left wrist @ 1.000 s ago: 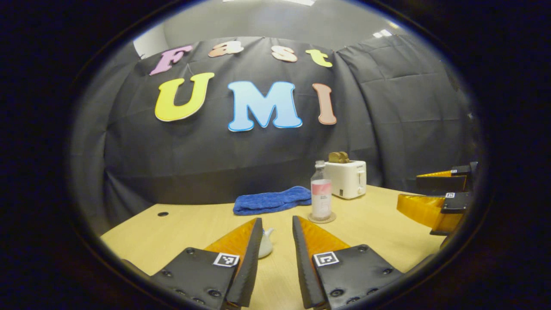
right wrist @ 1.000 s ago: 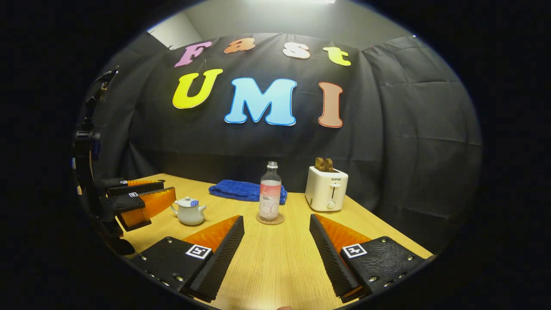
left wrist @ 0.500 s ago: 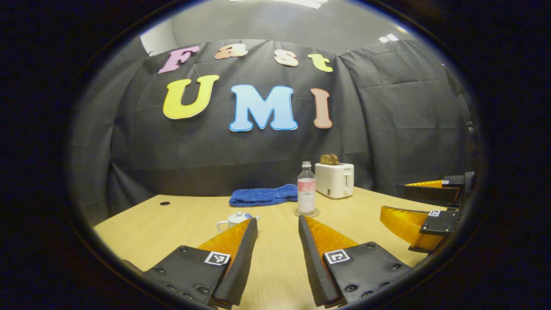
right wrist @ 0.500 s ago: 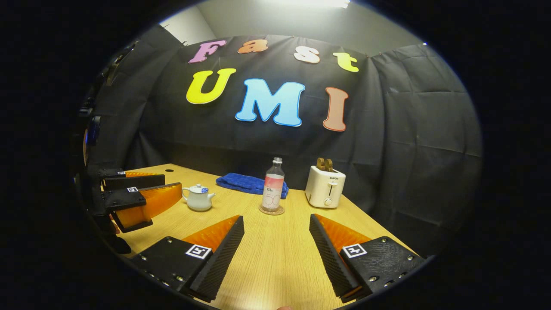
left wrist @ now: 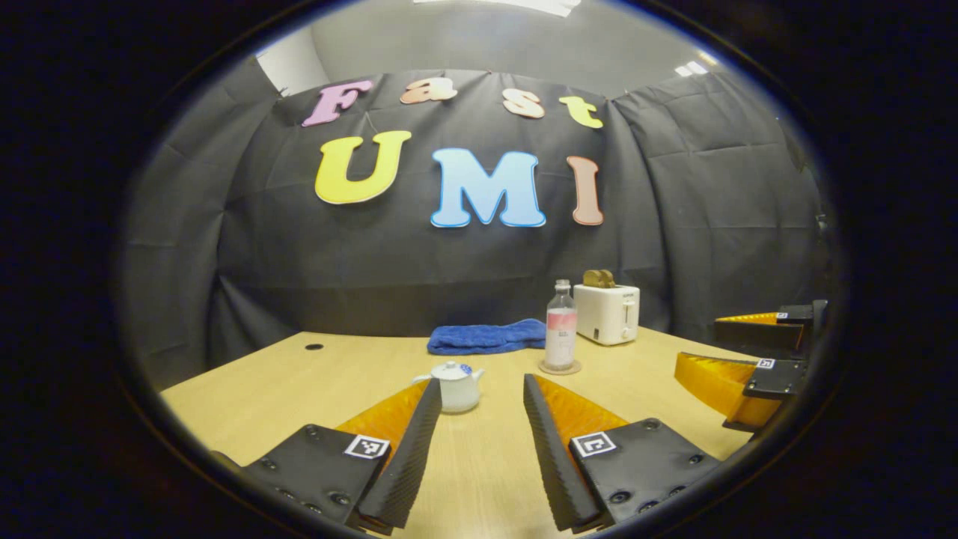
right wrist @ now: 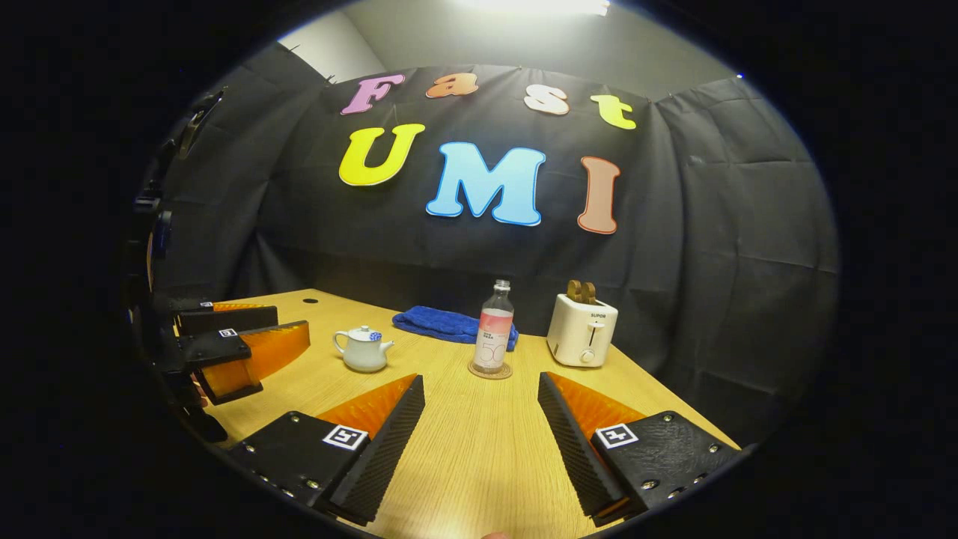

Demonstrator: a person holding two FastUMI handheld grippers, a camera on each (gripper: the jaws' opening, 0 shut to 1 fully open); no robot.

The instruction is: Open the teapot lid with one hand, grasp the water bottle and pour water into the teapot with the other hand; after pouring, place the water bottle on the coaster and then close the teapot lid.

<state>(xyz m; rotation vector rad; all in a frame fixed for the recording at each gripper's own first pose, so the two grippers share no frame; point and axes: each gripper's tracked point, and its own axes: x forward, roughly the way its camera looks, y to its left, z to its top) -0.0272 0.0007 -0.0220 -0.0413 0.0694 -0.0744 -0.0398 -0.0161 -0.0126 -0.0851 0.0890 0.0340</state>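
On coaster [right wrist: 490, 370], upright water bottle [right wrist: 494, 328].

left claw [left wrist: 479, 382] agape, right claw [right wrist: 480, 380] agape

This is a staged recording booth rather than a real kitchen — black cloth [right wrist: 711, 224] hangs in creased panels as the walls, with a plain grey wall and ceiling lights above it. A pale wooden table [right wrist: 464, 464] runs right up to the cloth and carries a few household props along its far edge — a white toaster [right wrist: 581, 329] with bread in its slots and a folded blue towel [right wrist: 441, 323].
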